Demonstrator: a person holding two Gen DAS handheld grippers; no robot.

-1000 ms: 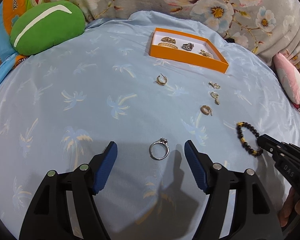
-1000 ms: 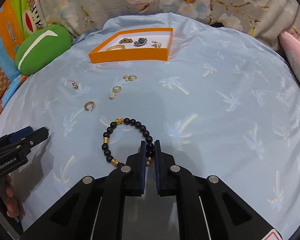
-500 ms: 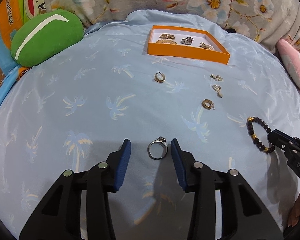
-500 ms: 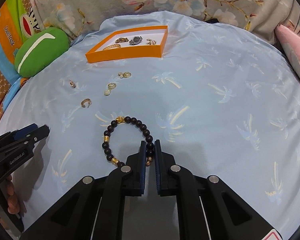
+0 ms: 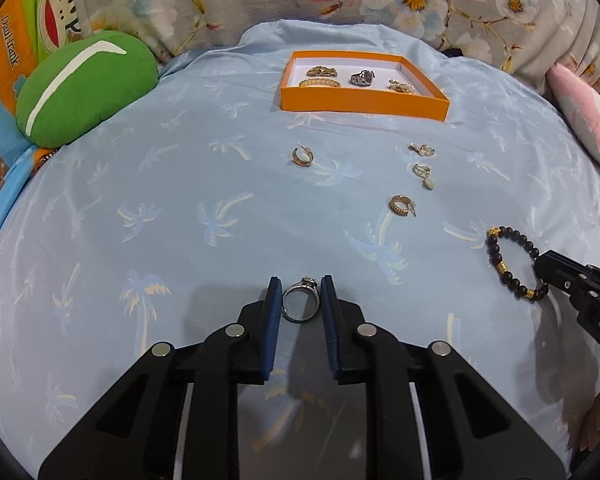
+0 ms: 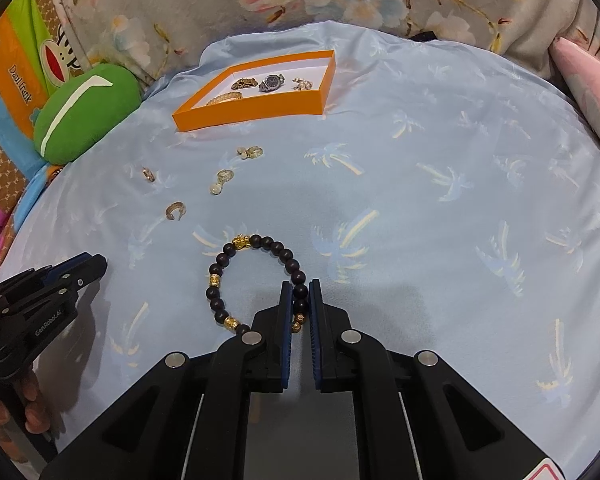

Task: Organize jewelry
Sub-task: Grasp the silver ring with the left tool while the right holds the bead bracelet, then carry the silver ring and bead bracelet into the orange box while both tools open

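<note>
My left gripper point(image 5: 300, 300) is shut on a silver ring point(image 5: 300, 305) with a stone, held between its blue pads on the light blue cloth. My right gripper point(image 6: 300, 300) is shut on a black bead bracelet point(image 6: 236, 276) with gold beads; the rest of the loop lies on the cloth to the left. The bracelet also shows in the left wrist view point(image 5: 500, 258), and the right gripper point(image 5: 548, 268) with it. An orange tray point(image 5: 364, 102) at the far side holds several pieces; it also shows in the right wrist view point(image 6: 252, 114).
Several gold earrings lie loose on the cloth between me and the tray: a hoop point(image 5: 302, 156), a hoop point(image 5: 401, 205) and two small pieces point(image 5: 422, 170). A green cushion point(image 5: 84, 88) sits at the far left, a pink pillow point(image 5: 584, 120) at the right.
My left gripper has closed from wide open onto the silver ring. My right gripper has stayed shut on the bracelet and drawn back a little.
</note>
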